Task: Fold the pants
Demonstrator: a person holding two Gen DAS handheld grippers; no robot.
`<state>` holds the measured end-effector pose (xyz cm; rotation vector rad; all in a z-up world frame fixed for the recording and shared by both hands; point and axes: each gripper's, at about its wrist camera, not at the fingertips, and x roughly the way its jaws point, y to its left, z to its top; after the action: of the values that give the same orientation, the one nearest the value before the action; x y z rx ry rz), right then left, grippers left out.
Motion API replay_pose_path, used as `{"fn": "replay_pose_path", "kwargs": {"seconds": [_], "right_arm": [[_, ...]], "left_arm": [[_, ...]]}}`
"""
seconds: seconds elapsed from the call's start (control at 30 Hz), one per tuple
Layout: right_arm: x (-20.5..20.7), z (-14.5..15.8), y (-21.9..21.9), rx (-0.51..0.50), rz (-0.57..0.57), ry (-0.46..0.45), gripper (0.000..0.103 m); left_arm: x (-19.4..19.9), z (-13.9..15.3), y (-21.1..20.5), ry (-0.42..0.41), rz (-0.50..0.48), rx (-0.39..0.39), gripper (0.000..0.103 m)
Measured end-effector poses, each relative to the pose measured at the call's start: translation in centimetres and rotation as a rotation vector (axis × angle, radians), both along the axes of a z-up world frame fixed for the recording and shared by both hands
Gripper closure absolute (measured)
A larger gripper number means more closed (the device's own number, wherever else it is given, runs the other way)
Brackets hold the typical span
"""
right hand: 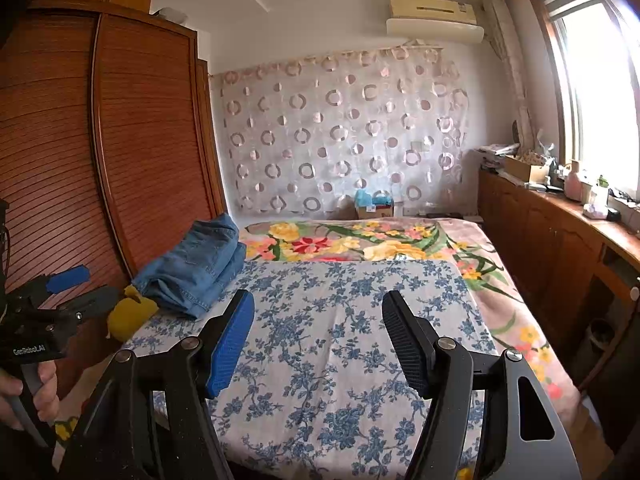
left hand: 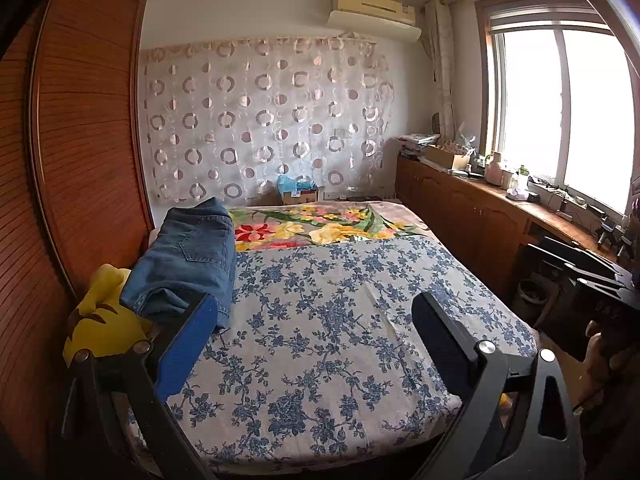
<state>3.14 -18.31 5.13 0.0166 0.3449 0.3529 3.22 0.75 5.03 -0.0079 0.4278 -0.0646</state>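
Folded blue jeans lie in a stack at the left edge of the bed, partly over a yellow plush toy. In the right wrist view the same jeans sit left of centre on the blue-flowered sheet. My left gripper hovers open over the sheet, its left pad just in front of the jeans, nothing between the fingers. My right gripper is also open and empty above the sheet. The left gripper shows at the far left of the right wrist view, held by a hand.
A wooden slatted wardrobe stands close along the bed's left side. A bright flowered blanket covers the bed's far end. Low wooden cabinets with clutter run under the window on the right. A cardboard box sits past the bed.
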Motion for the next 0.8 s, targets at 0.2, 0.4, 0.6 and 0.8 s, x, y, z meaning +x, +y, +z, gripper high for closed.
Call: {"fn": "replay_pose_path", "kwargs": {"seconds": [0.2, 0.4, 0.6, 0.8], "right_arm": [[-0.07, 0.11, -0.12, 0.001, -0.002, 0.002, 0.035], [-0.27, 0.43, -0.13, -0.005, -0.004, -0.003, 0.035], [-0.42, 0.46, -0.08, -0.003, -0.002, -0.006, 0.035], [-0.45, 0.53, -0.16, -0.007, 0.0, -0.009, 0.035]], "left_arm": [[-0.03, -0.07, 0.08, 0.002, 0.001, -0.001, 0.005], [-0.14, 0.11, 0.18, 0.0, 0.005, -0.003, 0.005], [-0.3, 0.24, 0.31, -0.001, 0.007, -0.004, 0.005], [-0.33, 0.32, 0.31, -0.001, 0.009, -0.004, 0.005]]}}
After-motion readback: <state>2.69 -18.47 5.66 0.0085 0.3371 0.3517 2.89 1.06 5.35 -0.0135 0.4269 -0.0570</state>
